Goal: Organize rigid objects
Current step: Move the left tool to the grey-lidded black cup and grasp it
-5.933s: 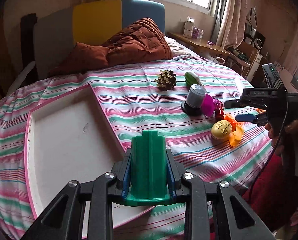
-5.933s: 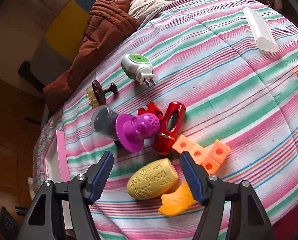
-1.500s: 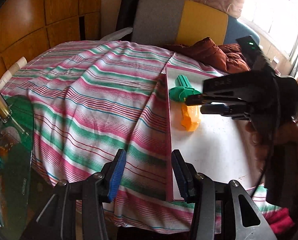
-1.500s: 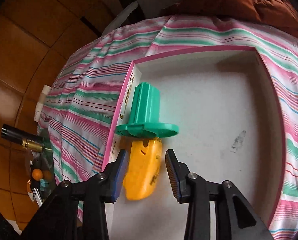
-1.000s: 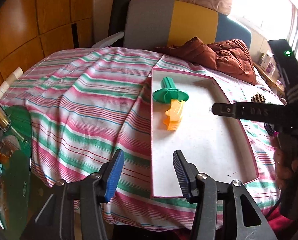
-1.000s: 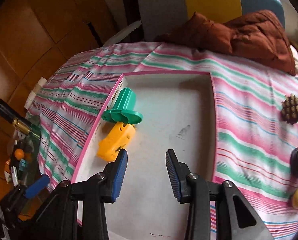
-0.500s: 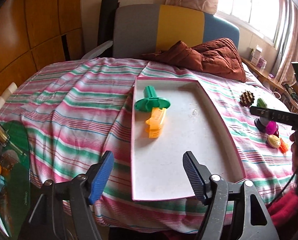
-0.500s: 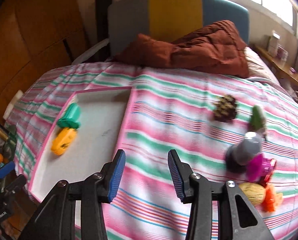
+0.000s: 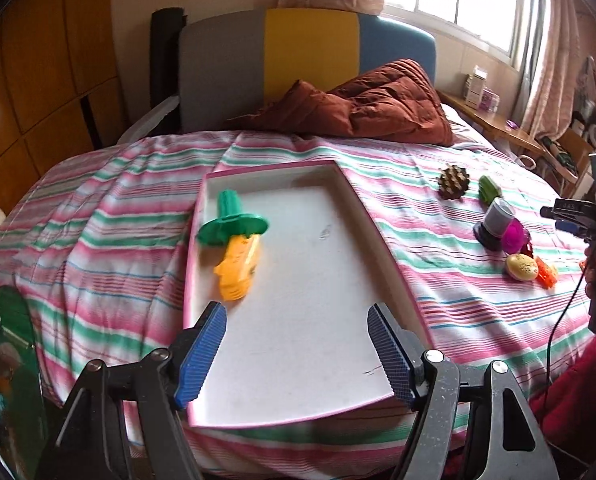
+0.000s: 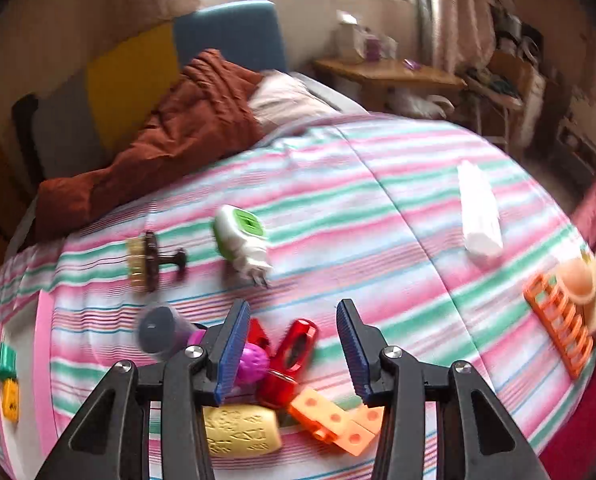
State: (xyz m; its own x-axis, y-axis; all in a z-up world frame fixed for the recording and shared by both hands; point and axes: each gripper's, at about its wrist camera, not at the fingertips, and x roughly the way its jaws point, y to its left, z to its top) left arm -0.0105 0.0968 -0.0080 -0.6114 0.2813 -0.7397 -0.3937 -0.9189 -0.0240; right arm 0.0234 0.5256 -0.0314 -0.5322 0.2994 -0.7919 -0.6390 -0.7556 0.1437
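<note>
A white tray with a pink rim (image 9: 382,236) lies on the striped bed. A green flanged piece (image 9: 232,224) and an orange-yellow piece (image 9: 238,266) lie in its left part. My left gripper (image 9: 298,350) is open and empty over the tray's near end. My right gripper (image 10: 292,346) is open and empty above a cluster of toys: a red piece (image 10: 294,354), a purple ball piece (image 10: 252,362), a yellow embossed oval (image 10: 240,426), orange blocks (image 10: 336,418) and a grey cup (image 10: 158,330). The cluster also shows in the left wrist view (image 9: 510,240).
A green-white plug (image 10: 242,238), a brown comb-like knob (image 10: 148,262), a white tube (image 10: 478,216) and an orange rack (image 10: 560,320) lie on the bed. A brown quilt (image 9: 362,104) lies at the headboard. A pinecone-like object (image 9: 453,182) sits right of the tray.
My right gripper has swung right, from over the tray to above the toy cluster. My left gripper has opened wider and drawn back at the tray's near end.
</note>
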